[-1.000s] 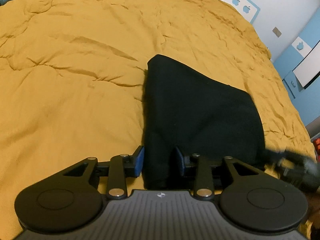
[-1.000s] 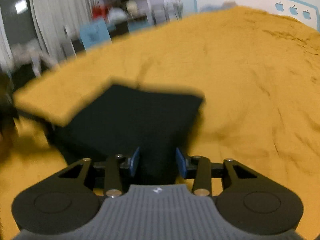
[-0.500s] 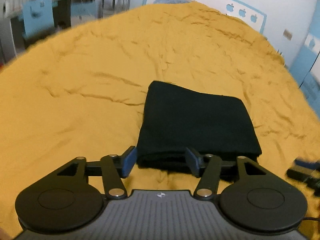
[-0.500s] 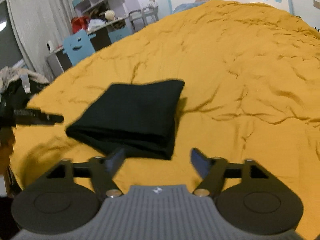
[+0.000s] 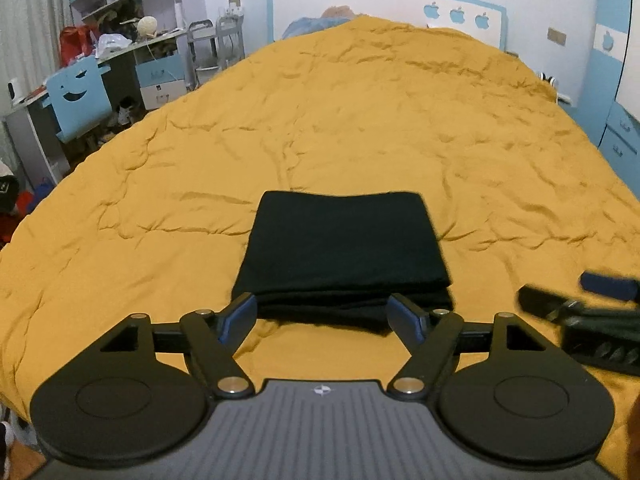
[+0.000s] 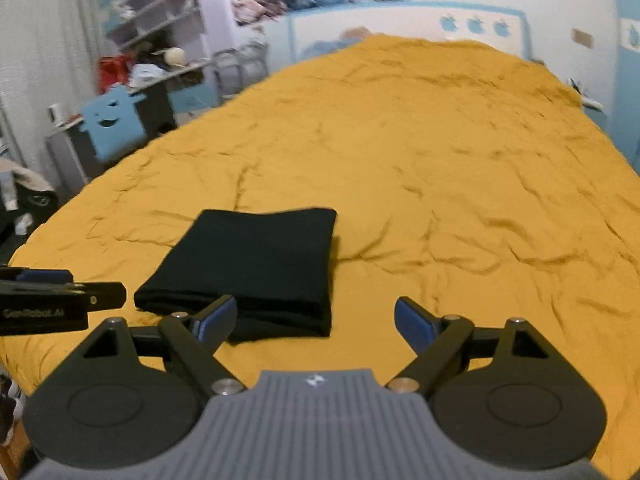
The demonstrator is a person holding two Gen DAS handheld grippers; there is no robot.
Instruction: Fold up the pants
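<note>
The black pants (image 5: 340,252) lie folded into a compact rectangle on the yellow bedspread (image 5: 360,120), near its front edge. My left gripper (image 5: 324,318) is open and empty, just short of the bundle's near edge. In the right wrist view the pants (image 6: 252,268) lie left of centre. My right gripper (image 6: 314,320) is open and empty, its left finger in front of the bundle's near edge. The right gripper shows at the right edge of the left wrist view (image 5: 580,312); the left gripper shows at the left edge of the right wrist view (image 6: 60,296).
A desk with a blue smiley-face chair (image 5: 78,100) and cluttered shelves stands left of the bed. The headboard with apple decals (image 5: 456,14) is at the far end. Blue drawers (image 5: 620,140) stand to the right.
Both grippers were shut on the pants a second ago; they have let go, opened wide and pulled back and up. The folded pants now lie flat on the bed.
</note>
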